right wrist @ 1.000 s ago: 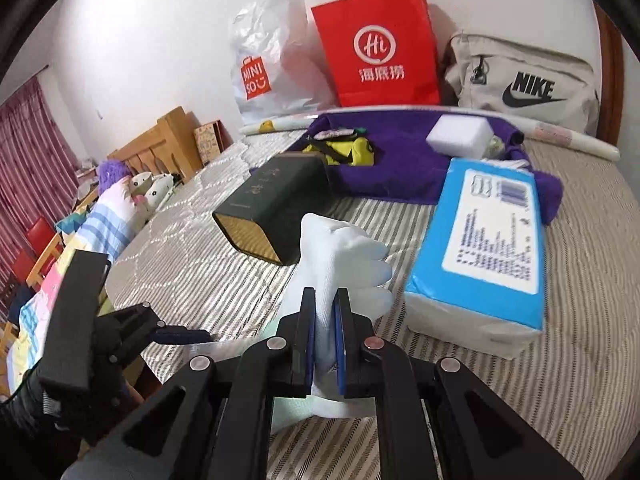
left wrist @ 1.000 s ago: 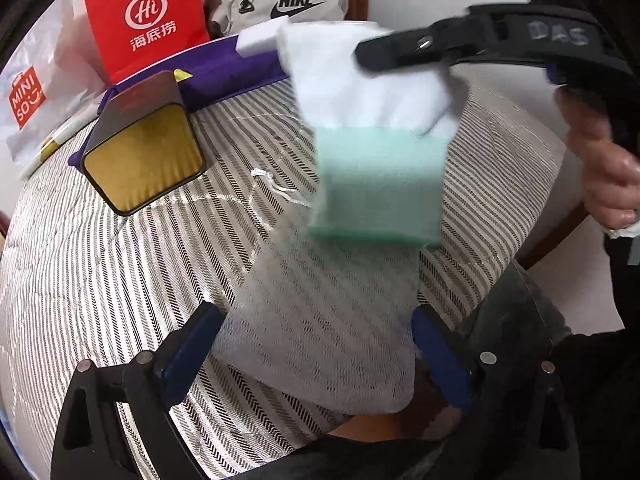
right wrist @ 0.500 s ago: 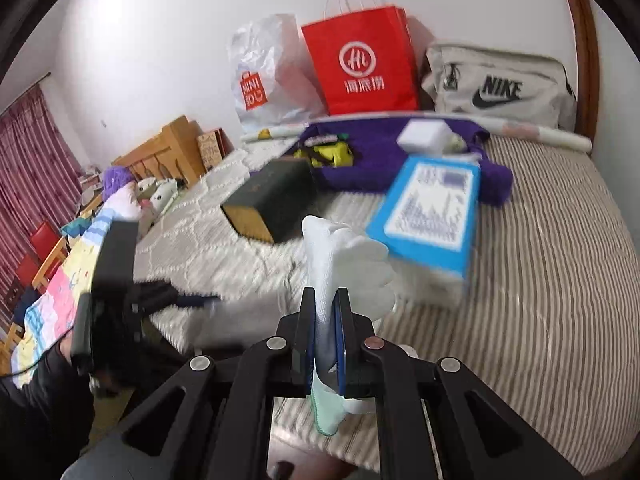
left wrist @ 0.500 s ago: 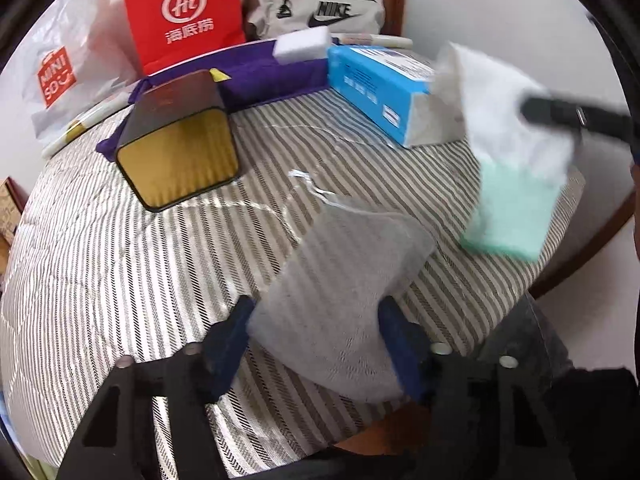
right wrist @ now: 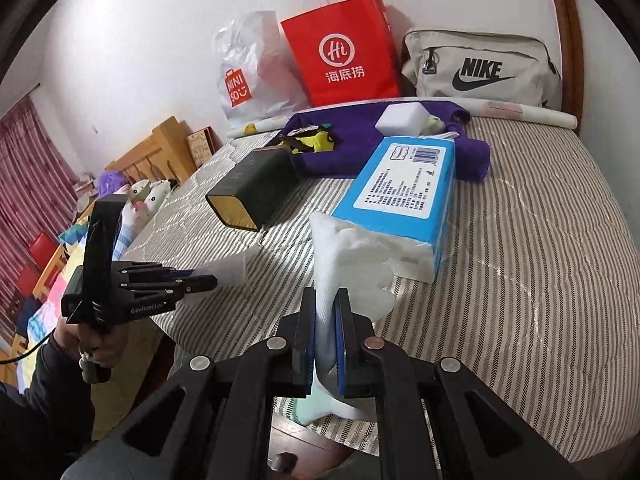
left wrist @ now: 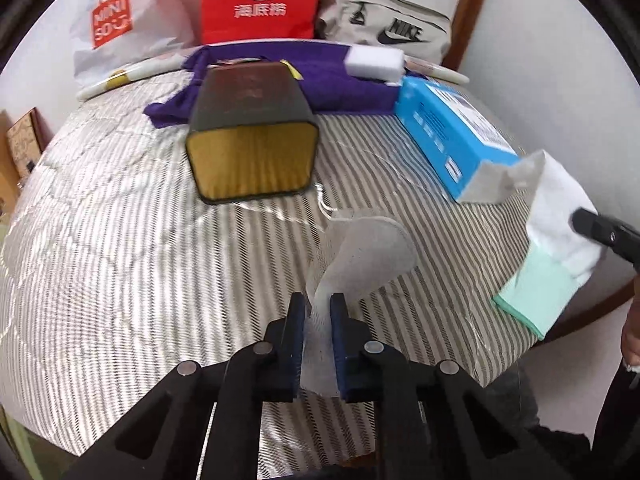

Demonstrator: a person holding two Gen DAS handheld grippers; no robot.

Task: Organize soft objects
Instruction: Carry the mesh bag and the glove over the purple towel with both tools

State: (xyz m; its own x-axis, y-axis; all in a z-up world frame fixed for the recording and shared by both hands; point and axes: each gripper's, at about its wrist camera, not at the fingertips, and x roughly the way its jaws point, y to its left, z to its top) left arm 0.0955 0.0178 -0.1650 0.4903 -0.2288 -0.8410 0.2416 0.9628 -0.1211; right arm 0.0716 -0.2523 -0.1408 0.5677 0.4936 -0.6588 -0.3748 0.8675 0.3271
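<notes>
My left gripper [left wrist: 318, 312] is shut on a sheer white mesh pouch [left wrist: 364, 256], which is pinched between the blue pads and stands up over the striped bed cover [left wrist: 120, 260]. In the right wrist view the left gripper [right wrist: 208, 280] sits at the left with the mesh pouch [right wrist: 230, 270] at its tips. My right gripper [right wrist: 325, 308] is shut on a white glove [right wrist: 352, 264] with a mint green cuff, held upright near the bed's front edge. The left wrist view shows the same glove [left wrist: 560, 208] hanging from the right gripper [left wrist: 596, 230] at the far right.
On the bed lie a dark green box with a gold end [left wrist: 252, 132], a blue tissue pack [left wrist: 452, 132], a purple cloth [left wrist: 332, 80] and a white foam block [left wrist: 374, 62]. A red paper bag [left wrist: 260, 0], a Miniso bag [left wrist: 116, 20] and a Nike bag [left wrist: 384, 20] line the back.
My left gripper's jaws have closed from wide apart onto the mesh pouch, folding it narrow. The glove in the right gripper has slid away to the right of the pouch.
</notes>
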